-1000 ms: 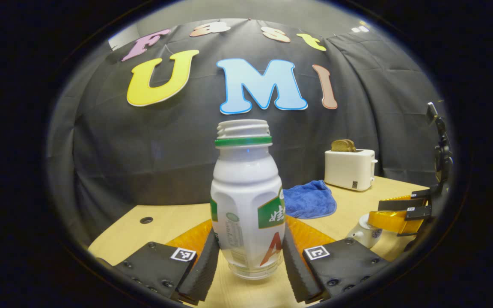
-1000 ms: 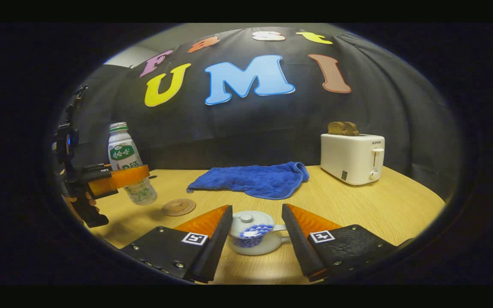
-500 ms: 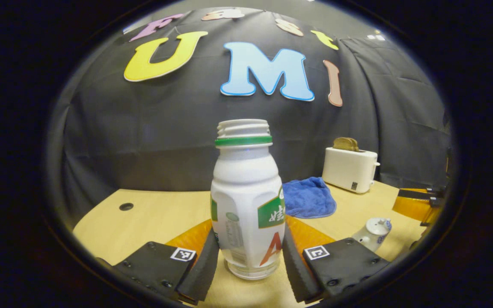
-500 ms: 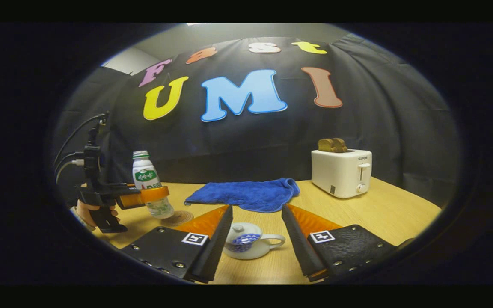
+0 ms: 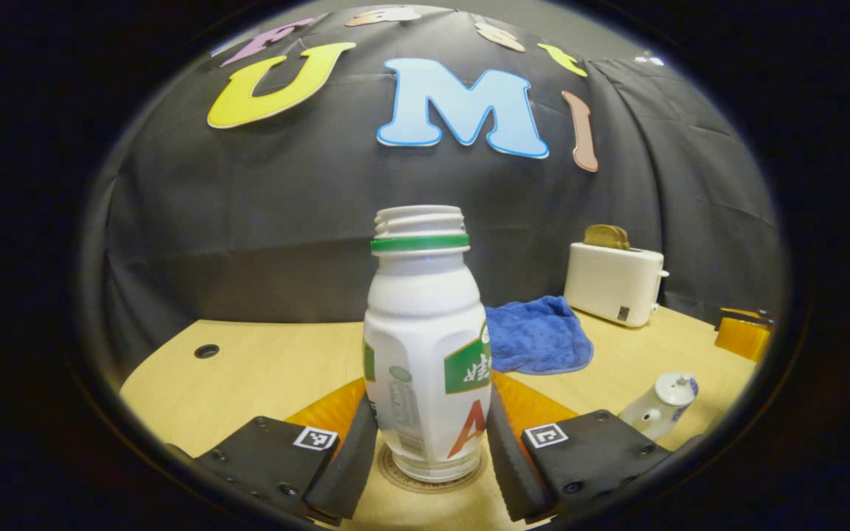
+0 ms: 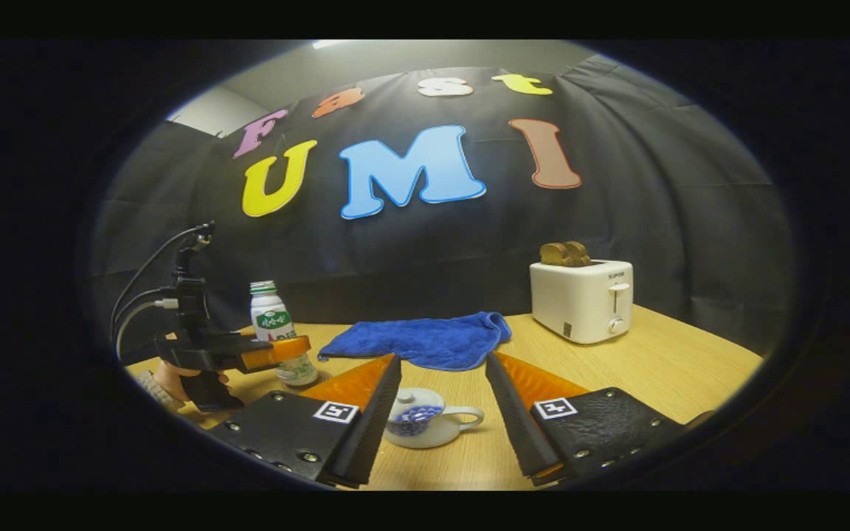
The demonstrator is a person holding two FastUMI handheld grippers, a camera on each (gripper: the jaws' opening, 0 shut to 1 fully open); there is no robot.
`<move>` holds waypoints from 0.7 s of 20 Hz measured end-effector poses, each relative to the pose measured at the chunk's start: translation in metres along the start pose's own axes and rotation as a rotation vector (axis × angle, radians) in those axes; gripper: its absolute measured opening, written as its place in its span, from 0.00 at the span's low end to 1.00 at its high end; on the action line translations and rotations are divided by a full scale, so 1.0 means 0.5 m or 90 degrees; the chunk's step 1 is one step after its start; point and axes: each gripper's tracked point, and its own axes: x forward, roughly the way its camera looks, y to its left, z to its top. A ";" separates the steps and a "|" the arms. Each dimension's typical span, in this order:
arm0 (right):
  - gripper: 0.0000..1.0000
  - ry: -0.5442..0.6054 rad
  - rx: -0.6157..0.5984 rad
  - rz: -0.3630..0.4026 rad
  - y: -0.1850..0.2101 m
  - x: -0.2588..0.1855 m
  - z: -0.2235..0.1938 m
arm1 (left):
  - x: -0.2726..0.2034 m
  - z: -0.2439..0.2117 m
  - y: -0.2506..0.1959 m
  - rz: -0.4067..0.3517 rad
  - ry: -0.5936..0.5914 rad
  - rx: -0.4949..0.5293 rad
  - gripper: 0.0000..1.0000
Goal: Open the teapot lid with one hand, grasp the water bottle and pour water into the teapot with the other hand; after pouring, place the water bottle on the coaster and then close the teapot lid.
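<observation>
- Left gripper view: the left tool (image 5: 431, 450) pinched the water bottle (image 5: 426, 346), one finger pressed against each side of its lower body. The bottle stood upright and uncapped between them.
- Its clear base sat over the round coaster (image 5: 429, 478) on the worktop (image 5: 263, 369); whether the base actually touched the coaster I could not tell.
- Off to the right the teapot (image 5: 660, 404) stood on the worktop with its lid on, well apart from the bottle. Behind it lay a blue cloth (image 5: 539, 335), and further back a white toaster (image 5: 614, 284) with bread in its slot.
- Right gripper view: the right tool (image 6: 440, 431) was spread wide, its fingers touching nothing.
- The teapot (image 6: 425, 419) sat on the worktop (image 6: 654, 369) between and just beyond the fingers, lid (image 6: 415, 403) in place and handle pointing right.
- At the left, a hand (image 6: 174, 376) held the left tool (image 6: 277, 352) clamped around the bottle (image 6: 276, 332), which stood upright on or just over the coaster (image 6: 314, 381).
- The blue cloth (image 6: 425, 341) lay behind the teapot, the toaster (image 6: 581, 295) to the right.
</observation>
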 end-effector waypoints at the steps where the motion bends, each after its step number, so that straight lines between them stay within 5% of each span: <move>1: 0.72 0.000 0.002 0.000 0.000 -0.001 0.001 | 0.001 -0.004 0.000 -0.001 0.003 -0.001 0.83; 4: 0.72 0.001 0.004 0.001 0.001 -0.003 0.000 | 0.003 -0.005 0.002 -0.001 0.002 -0.005 0.78; 6: 0.72 0.000 0.006 0.001 0.000 -0.002 0.001 | 0.003 -0.011 0.000 -0.001 0.007 -0.003 0.83; 7: 0.72 0.000 0.006 0.000 -0.001 -0.002 0.001 | 0.001 -0.010 0.001 0.000 0.007 -0.003 0.72; 9: 0.72 0.001 0.007 -0.001 -0.003 -0.001 0.000 | 0.002 -0.016 -0.011 -0.022 0.013 -0.012 0.86; 10: 0.72 0.002 0.008 -0.001 -0.001 -0.001 -0.001 | 0.000 -0.018 -0.012 -0.023 0.015 -0.016 0.81; 12: 0.72 0.004 0.008 -0.001 -0.002 0.000 -0.002 | -0.002 -0.008 -0.003 -0.014 0.002 -0.019 0.92; 14: 0.72 0.005 0.006 -0.002 -0.003 0.000 -0.004 | -0.012 0.001 -0.007 -0.021 -0.008 -0.025 0.92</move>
